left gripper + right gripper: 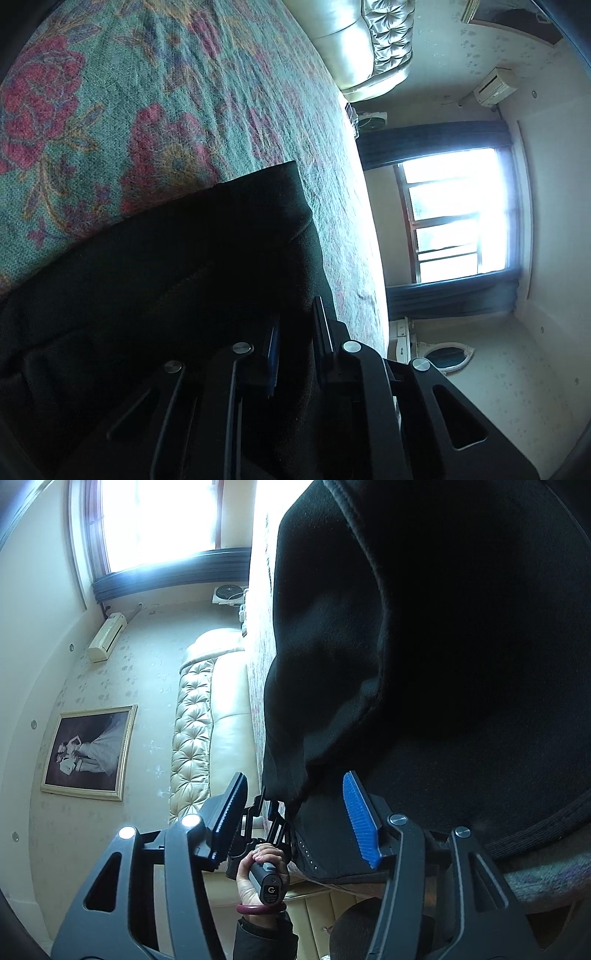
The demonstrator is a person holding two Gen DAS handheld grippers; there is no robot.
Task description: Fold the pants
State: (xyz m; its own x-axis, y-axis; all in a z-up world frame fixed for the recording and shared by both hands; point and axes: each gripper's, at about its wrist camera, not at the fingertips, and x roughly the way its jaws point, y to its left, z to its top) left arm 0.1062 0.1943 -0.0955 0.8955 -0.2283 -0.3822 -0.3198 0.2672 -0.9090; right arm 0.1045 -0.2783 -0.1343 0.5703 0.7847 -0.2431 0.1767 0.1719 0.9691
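The black pants (155, 280) lay bunched on the bed (147, 92), on its floral cover, near the bed's edge on the window side. The left gripper (295, 343) had its jaws nearly together with a fold of the dark cloth pinched between them, a hold that looked meant to pin that edge in place, or to be ready to lift it, while the other side was handled. The right gripper (295, 805) stood about half open with a hanging corner of the pants in the gap, and its blue pad (360, 821) lay just beside the cloth without pressing on it, so nothing was held there; it seemed placed to close on that corner or to have let it go. Between those jaws, farther from the bed, a hand (258, 871) could be seen gripping the handle of the other tool. Beyond the bed stood a tufted headboard (192, 720) and a bright window (461, 214).
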